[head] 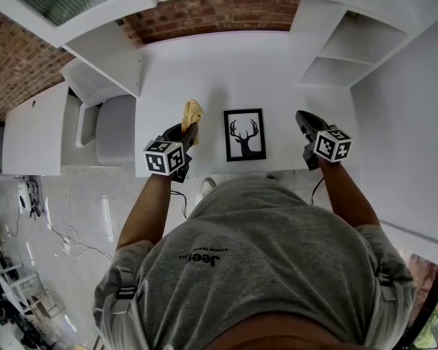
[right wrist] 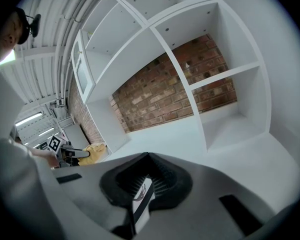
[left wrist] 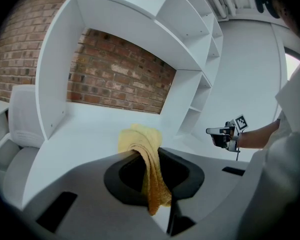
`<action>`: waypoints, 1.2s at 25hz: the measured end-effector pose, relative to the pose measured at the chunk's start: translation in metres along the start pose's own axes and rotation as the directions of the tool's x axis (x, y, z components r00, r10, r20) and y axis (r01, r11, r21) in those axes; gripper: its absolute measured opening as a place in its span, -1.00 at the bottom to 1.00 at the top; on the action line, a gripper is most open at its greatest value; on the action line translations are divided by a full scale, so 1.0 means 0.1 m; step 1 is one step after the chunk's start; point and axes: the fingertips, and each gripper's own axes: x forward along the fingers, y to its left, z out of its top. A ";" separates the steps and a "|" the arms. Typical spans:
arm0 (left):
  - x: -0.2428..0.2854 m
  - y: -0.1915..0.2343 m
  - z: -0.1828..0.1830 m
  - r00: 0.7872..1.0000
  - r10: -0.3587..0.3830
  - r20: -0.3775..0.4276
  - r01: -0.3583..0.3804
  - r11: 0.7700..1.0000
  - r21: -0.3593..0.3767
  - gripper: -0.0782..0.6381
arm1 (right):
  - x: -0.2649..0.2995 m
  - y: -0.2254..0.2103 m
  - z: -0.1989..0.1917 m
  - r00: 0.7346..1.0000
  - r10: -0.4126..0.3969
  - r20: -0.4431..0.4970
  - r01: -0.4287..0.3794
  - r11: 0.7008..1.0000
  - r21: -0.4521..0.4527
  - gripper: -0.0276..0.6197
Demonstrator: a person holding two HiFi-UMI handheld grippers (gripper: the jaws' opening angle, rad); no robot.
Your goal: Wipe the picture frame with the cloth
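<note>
The picture frame [head: 244, 134], the one with the black deer-head silhouette, sits on the white counter [head: 204, 64] pretty much dead centre in front of the person. Its picture side faces the head camera. Can't really tell if it's lying flat or propped up. Both grippers are clear of it, one on each side.

The left gripper [left wrist: 151, 158] is just beside the frame's left edge, with a bare strip of counter between them. Its jaws are pinched onto the yellow cloth [left wrist: 140, 140]. The cloth bunches up past the tips, and a tail of it hangs back down through the gap toward that gripper's camera. From the head view, the bunched part sits to the left of the frame's top-left corner, near it but not over it.

The right gripper [right wrist: 148, 156] is off the frame's right side, a bit further out than the other one. Its jaws are pressed together. There's a small white-and-black sliver [right wrist: 140, 200] showing in the slit below the tips, but I honestly can't tell what it is.

Other stuff: a red brick wall [head: 212, 13] behind the frame, white open shelves [head: 343, 49] back and to the frame's right, and a white chair [head: 117, 126] well off to the frame's left, beyond the counter edge.
</note>
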 end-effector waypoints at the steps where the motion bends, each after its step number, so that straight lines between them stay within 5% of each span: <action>1: 0.00 0.00 0.00 1.000 0.001 0.000 -0.001 1.000 0.003 -0.60 | 0.00 0.01 0.00 1.000 0.006 0.000 -0.006 1.000 -0.010 -0.86; 9: 0.00 -0.04 -0.05 1.000 -0.001 -0.009 0.001 1.000 0.017 -0.60 | 0.06 0.10 -0.05 0.999 0.011 -0.038 -0.015 0.995 -0.097 -0.87; 30: 0.06 -0.12 -0.12 0.999 -0.018 -0.029 0.018 1.000 0.023 -0.60 | 0.02 0.09 -0.17 0.998 0.013 -0.068 -0.019 0.996 -0.092 -0.87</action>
